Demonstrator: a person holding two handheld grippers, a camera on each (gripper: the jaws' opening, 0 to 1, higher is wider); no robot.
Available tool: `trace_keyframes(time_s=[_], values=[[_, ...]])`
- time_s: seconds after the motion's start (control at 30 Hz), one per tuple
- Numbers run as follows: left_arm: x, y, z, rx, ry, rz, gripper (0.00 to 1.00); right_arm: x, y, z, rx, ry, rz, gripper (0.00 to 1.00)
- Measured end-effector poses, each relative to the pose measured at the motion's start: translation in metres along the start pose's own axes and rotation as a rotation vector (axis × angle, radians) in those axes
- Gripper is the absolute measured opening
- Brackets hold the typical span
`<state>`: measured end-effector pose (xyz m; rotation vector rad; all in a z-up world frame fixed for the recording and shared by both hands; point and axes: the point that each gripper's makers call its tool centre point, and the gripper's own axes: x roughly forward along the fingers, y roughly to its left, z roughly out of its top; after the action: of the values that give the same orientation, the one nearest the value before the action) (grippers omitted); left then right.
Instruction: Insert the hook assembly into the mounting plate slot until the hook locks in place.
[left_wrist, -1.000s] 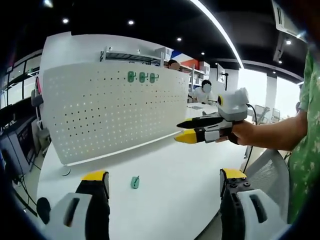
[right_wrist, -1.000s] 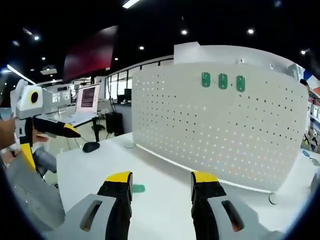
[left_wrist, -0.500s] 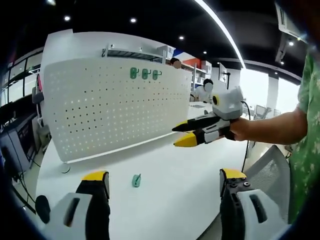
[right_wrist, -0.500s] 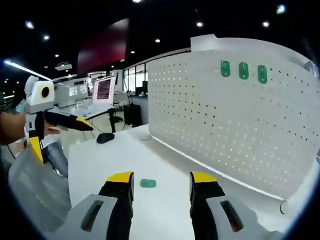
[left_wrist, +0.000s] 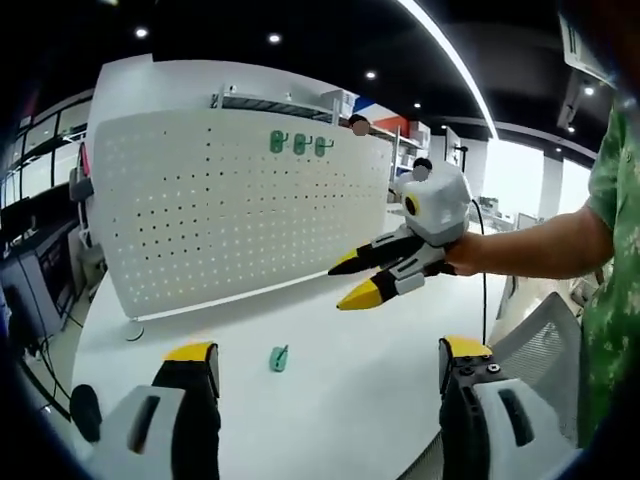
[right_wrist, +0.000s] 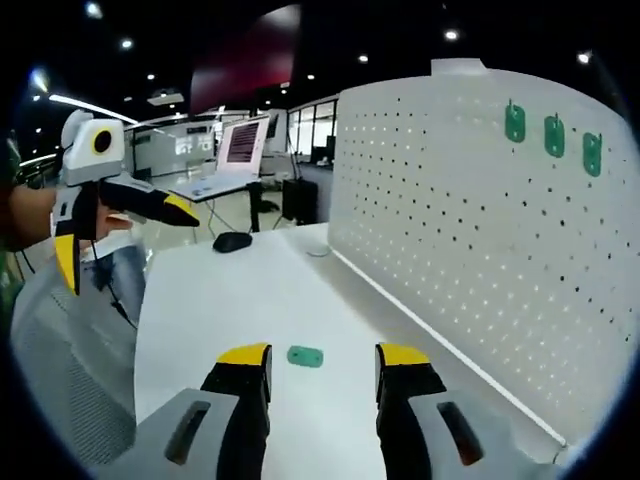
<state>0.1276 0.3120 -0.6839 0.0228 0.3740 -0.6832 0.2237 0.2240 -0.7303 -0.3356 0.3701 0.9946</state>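
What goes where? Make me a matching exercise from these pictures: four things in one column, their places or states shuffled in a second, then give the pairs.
Things
1. small green plastic hook
2. three green hooks in a row
3. white perforated pegboard panel
4. right claw

Places or states
A. standing upright at the back of the white table
B. held above the table, open
C. lying flat on the table
D. mounted high on the panel

Pairs: 1-C, 2-D, 3-A, 4-B

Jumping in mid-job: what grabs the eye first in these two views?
The big white pegboard standing upright on the white table, with three green hooks in a row near its top edge. One loose green hook lies flat on the table, just ahead of the open right tool. The left tool is open too.
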Motion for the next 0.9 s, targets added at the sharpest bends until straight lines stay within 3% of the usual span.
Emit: trace_keyframes(time_s=[0.9], values=[[0.006,0.006,-0.005,-0.025,0.02,0.025,0.92,0.07,-0.01,-0.047,-0.048,0.17,0.122,0.35]])
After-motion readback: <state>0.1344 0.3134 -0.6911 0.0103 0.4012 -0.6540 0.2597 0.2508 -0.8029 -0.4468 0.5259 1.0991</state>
